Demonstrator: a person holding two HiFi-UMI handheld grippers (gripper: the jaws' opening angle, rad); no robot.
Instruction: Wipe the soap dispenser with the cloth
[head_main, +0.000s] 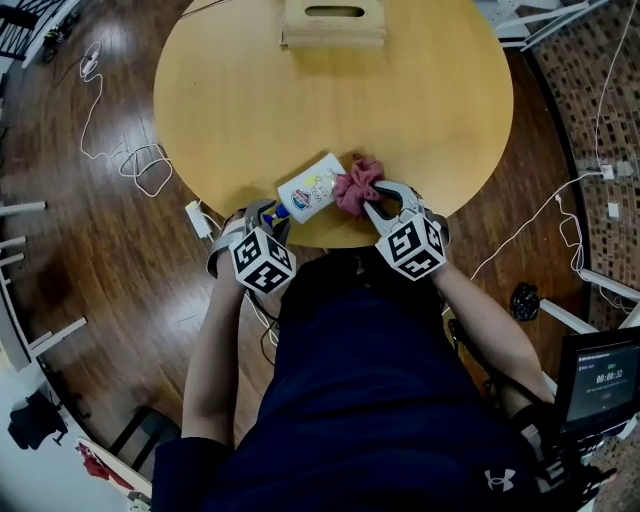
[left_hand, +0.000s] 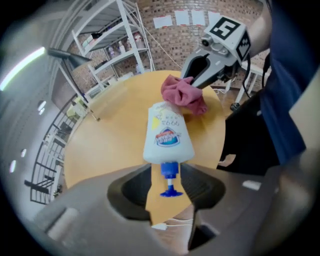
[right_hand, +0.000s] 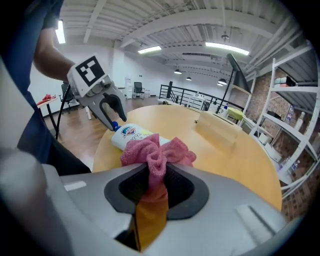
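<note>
A white soap dispenser with a blue pump lies on its side near the front edge of the round wooden table. In the left gripper view its blue pump points at me and sits between the jaws of my left gripper. Table shows on both sides of the pump, so the pads are not pressing on it. My right gripper is shut on a bunched pink cloth, which rests against the bottle's far end. The dispenser's base is hidden under the cloth.
A wooden box stands at the table's far edge. White cables trail over the dark wood floor on the left and others on the right. A screen sits at the lower right. Metal shelving stands beyond the table.
</note>
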